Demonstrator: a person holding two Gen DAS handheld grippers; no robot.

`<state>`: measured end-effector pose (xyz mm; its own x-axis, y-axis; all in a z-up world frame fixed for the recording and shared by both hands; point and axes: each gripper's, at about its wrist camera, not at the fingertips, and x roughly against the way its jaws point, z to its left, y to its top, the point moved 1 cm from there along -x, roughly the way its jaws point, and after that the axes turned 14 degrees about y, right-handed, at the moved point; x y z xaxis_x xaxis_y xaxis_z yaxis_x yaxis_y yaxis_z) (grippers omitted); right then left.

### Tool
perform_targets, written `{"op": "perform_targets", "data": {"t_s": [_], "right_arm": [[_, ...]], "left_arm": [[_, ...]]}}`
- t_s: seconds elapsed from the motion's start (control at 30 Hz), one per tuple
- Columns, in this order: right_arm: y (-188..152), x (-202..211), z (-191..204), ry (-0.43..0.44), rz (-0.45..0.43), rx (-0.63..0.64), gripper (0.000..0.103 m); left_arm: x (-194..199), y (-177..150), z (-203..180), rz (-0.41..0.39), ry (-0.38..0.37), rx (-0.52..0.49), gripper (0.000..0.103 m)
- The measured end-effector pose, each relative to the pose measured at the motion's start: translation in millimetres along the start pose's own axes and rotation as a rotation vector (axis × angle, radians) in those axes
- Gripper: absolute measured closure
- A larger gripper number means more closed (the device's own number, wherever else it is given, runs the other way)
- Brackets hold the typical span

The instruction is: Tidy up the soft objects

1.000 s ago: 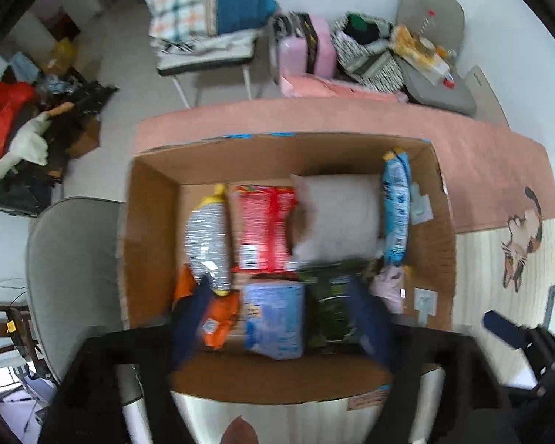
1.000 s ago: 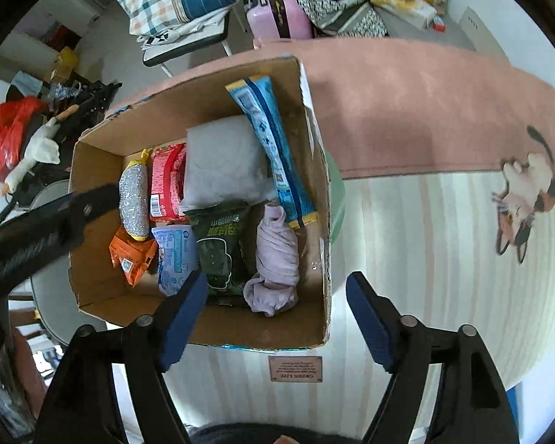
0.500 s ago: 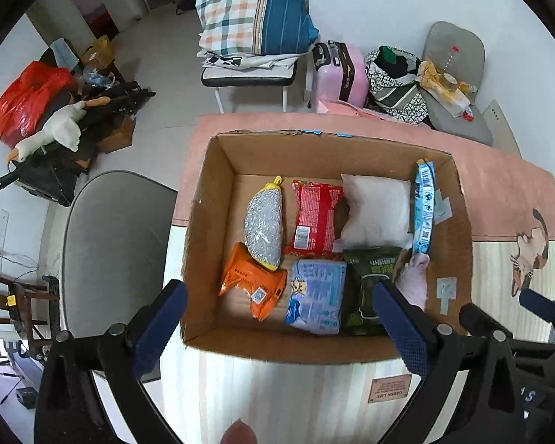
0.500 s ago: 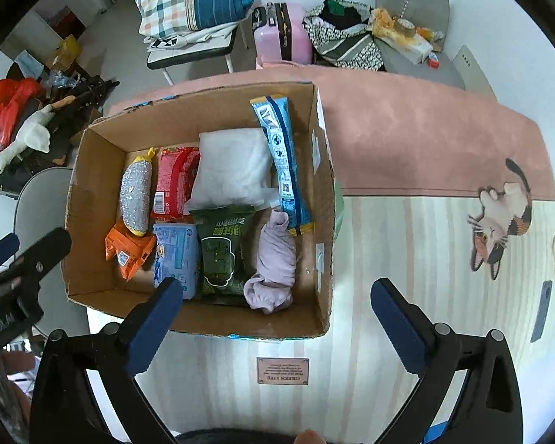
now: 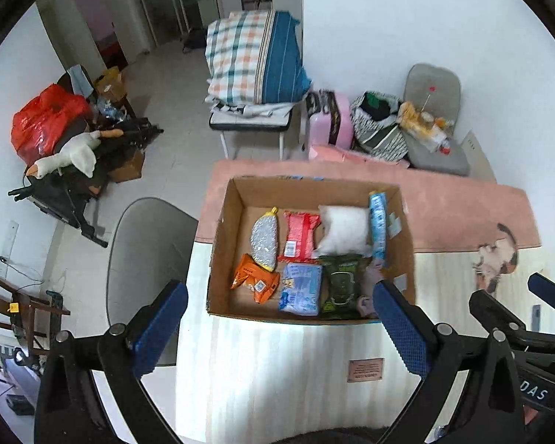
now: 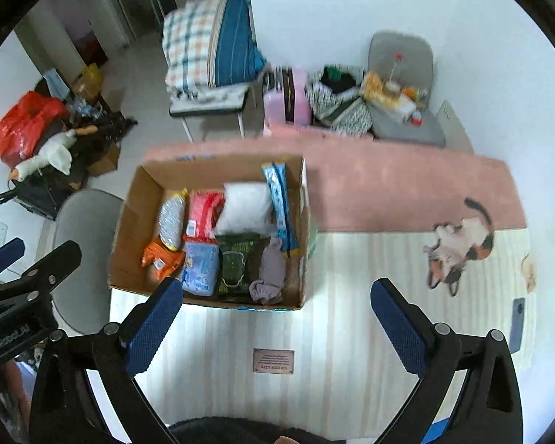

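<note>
The left claw (image 5: 277, 327) stands wide, its blue pads (image 5: 159, 327) far apart at the lower corners of its own view, with nothing between them and nothing touched. It has just been opening. It hangs above the tabletop (image 5: 277, 370) and tilts steeply down at the box (image 5: 222, 259), which sits at the centre of the frame. At the lower right of that view the right claw's black arm and one blue tip show.

The right claw (image 6: 275, 327) is also spread wide and empty, its pads (image 6: 397, 331) clear of everything; it too has just been opening. It points steeply down from above the tabletop, with the box left of centre in its view and its near wall just behind the left pad. The left claw's black frame crosses the left edge of that view.

Inside the box, from left to right: an orange pack (image 5: 255, 281) near the front, a silver bag (image 5: 264, 240) behind it, a red pack (image 5: 299, 235), a light blue pack (image 5: 301, 288) in front of it, a white pillow (image 5: 344, 229), a dark green pack (image 5: 342, 285) in front of that, a blue tube (image 5: 377, 222) leaning on the right wall, and a bundled mauve cloth (image 6: 270, 273) at the front right. A cat picture (image 6: 458, 248) lies on the tabletop at the right.
</note>
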<state>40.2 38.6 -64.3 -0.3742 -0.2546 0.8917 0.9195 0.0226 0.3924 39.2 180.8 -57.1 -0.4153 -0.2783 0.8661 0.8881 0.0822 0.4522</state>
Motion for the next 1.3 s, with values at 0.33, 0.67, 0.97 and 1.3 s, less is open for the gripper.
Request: {"op": "perform_targets", "data": {"t_s": [0.33,0.67,0.97,1.3], "right_arm": [[-17.6,98.7,22.7,-0.003,-0.142,0.056,0.000],[-37.8,135.1,34.1,-0.007,-0.174,0.087,0.000],[-38.5,133.1,28.6,-0.022,-0.185,0.070,0.000],[-42.4,135.2,28.9,-0.044,-0.188,0.081,0.000]], "left_arm": [[74.6,-16.8,13.8,-0.074,-0.039,0.002,0.001],[98.1,-28.6,26.9,-0.116,-0.010,0.030,0.001],[96.0,-37.6,33.6,-0.119,-0.014,0.066,0.001],[96.6,-43.2,32.3,-0.112,0.002,0.061,0.001]]}}
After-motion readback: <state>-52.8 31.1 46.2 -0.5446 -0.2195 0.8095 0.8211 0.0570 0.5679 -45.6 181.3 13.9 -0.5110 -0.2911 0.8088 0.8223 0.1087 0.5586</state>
